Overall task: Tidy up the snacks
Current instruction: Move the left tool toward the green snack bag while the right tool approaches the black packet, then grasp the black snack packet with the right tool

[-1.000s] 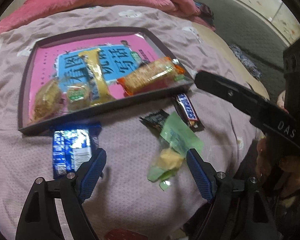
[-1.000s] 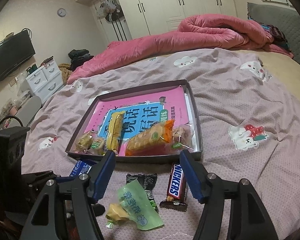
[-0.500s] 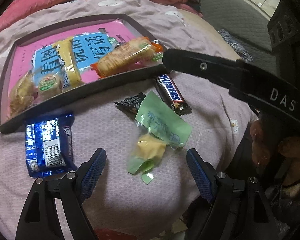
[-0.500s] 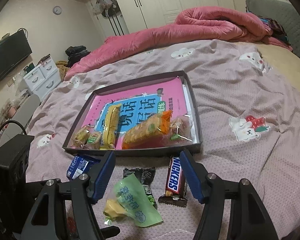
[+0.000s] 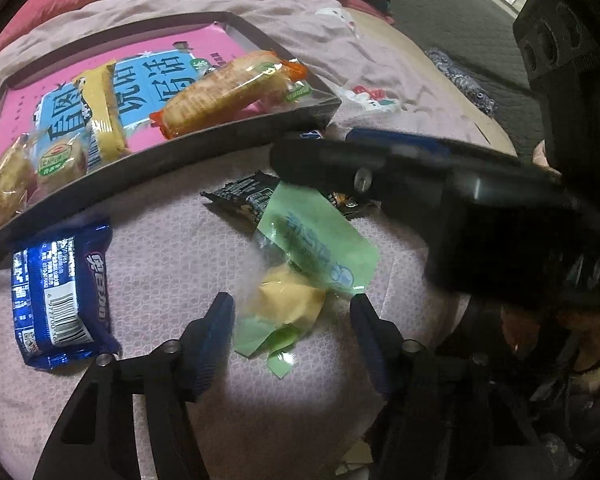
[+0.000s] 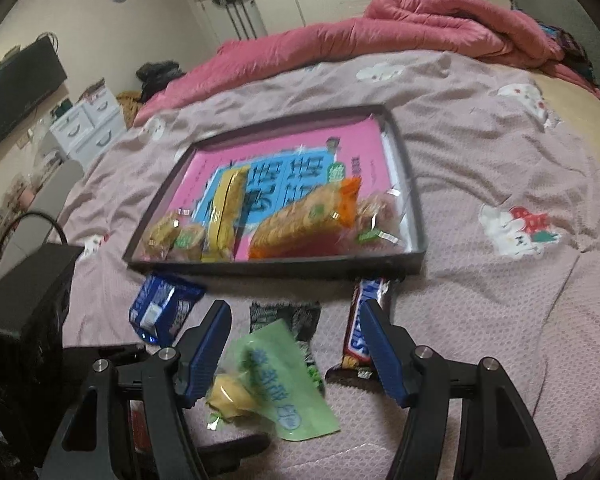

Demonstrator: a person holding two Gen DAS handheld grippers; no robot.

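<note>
Tools both gape: my left tool [image 5: 290, 312] straddles the green packet [image 5: 300, 276]; crinkly film may slip, I judge.

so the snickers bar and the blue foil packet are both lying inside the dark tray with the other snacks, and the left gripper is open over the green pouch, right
Not quite. The brown Snickers bar and the blue foil packet lie on the pink bedsheet, outside the dark rectangular tray's front wall, as the right wrist view shows. The rest holds: the left gripper is open over the pale green plastic pouch.

right hand-held gripper [image 6: 296, 344] spread | green packet [image 6: 278, 384] between fingers, seemingly untouched
</note>
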